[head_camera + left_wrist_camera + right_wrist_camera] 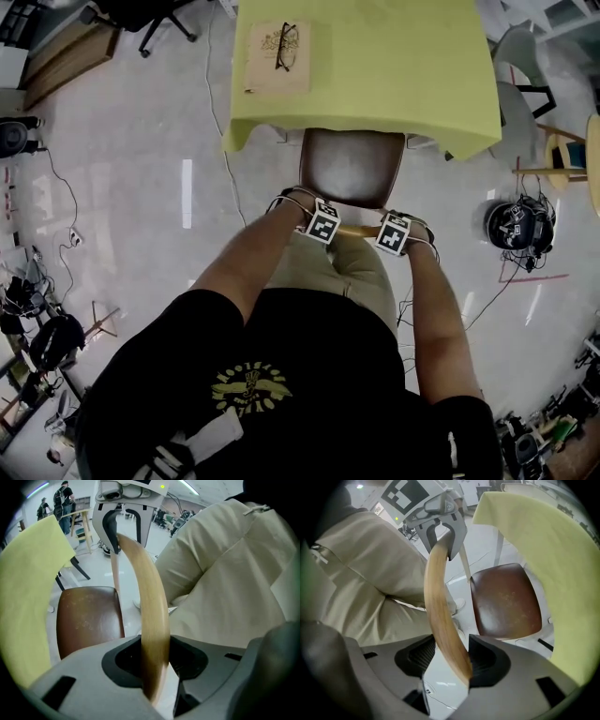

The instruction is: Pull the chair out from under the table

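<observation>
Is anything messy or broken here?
Nothing is spilled or broken. The only untidy bit is the floor: loose cables snake across it right beside the table and the chair, where someone might trip on them.

bright overhead light, floor [141, 178] glare streaks; gripper views fisheye-warped, dark corners, near parts blurred.

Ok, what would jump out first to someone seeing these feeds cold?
Both grippers are clamped on the chair's curved wooden back rail: the left gripper and the right gripper each have it between their jaws. Beyond them, the brown seat sits partly under the table draped in yellow-green, where glasses lie on a tan booklet at its left side in the head view.
</observation>
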